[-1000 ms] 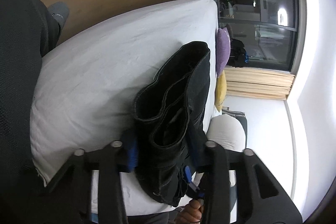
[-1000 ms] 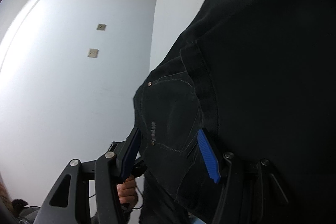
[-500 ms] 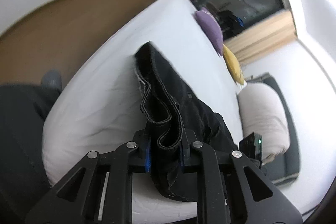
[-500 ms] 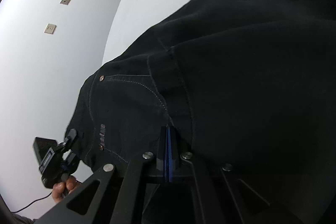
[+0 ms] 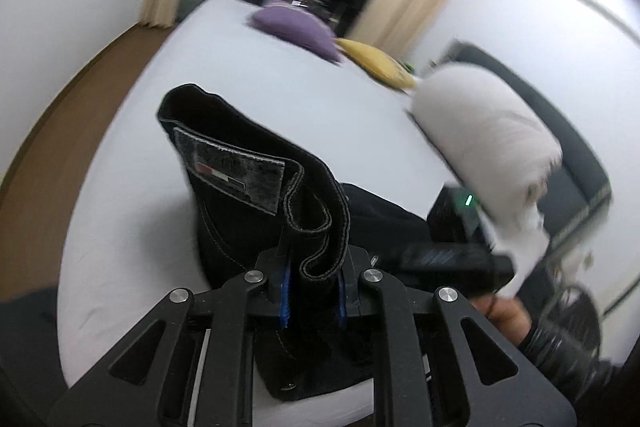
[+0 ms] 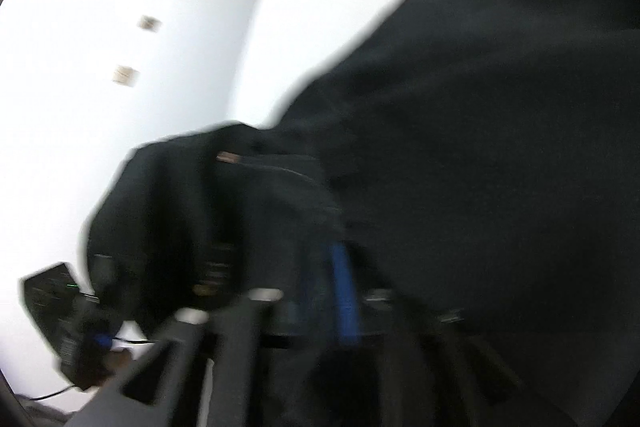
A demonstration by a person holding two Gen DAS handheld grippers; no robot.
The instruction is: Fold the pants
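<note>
Black denim jeans (image 5: 256, 203) mid-fold on bed (image 5: 132, 187). Left gripper (image 5: 312, 287) pinching waistband, nearly closed. Right gripper (image 6: 320, 291) blurry, jaws opening, grip unclear. Next: lay flat, smooth.

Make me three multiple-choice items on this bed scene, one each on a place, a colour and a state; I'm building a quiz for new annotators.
1. Where does the purple cushion lie?
A. at the far end of the bed, next to the yellow cushion
B. on the floor
C. on top of the pants

2. What colour are the pants?
A. white
B. black
C. yellow

3. How does the left gripper stand?
A. wide open over bare sheet
B. out of view
C. shut on the pants' cloth

Key: 1 A, the purple cushion sits by the window end beside the yellow one; 2 B, the cloth is black against the white sheet; 3 C, the blue pads pinch the fabric.
</note>
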